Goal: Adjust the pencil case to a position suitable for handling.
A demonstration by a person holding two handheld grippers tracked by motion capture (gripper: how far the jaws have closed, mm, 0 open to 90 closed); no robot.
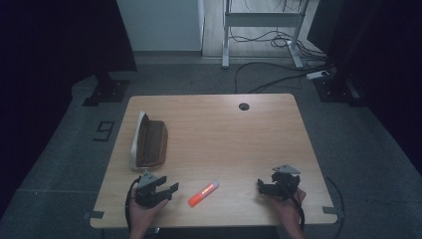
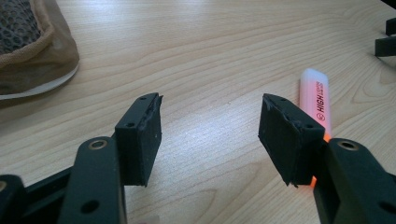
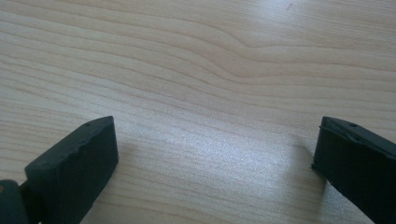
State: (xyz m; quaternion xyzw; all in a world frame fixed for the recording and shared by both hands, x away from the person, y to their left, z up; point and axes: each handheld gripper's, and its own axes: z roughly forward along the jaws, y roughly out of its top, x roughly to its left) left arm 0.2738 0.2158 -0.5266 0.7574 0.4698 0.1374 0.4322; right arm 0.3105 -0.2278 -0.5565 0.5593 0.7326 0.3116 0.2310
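An orange highlighter (image 1: pixel 203 193) with a pale cap lies flat near the table's front edge, between my two grippers. My left gripper (image 1: pixel 169 190) rests low at the front left, open, pointing right toward the pen. In the left gripper view the highlighter (image 2: pixel 316 100) lies just past the right jaw, outside the gap, and bare wood shows between the jaws at my left gripper (image 2: pixel 211 122). My right gripper (image 1: pixel 263 186) sits at the front right, open, with only wood between its jaws in the right gripper view (image 3: pixel 215 135). A brown pencil case (image 1: pixel 149 141) lies at the left.
The wooden table (image 1: pixel 224 129) has a round cable hole (image 1: pixel 244 106) near its far edge. The pencil case (image 2: pixel 28 42) stands at the upper left of the left gripper view. Dark curtains, stand bases and floor cables surround the table.
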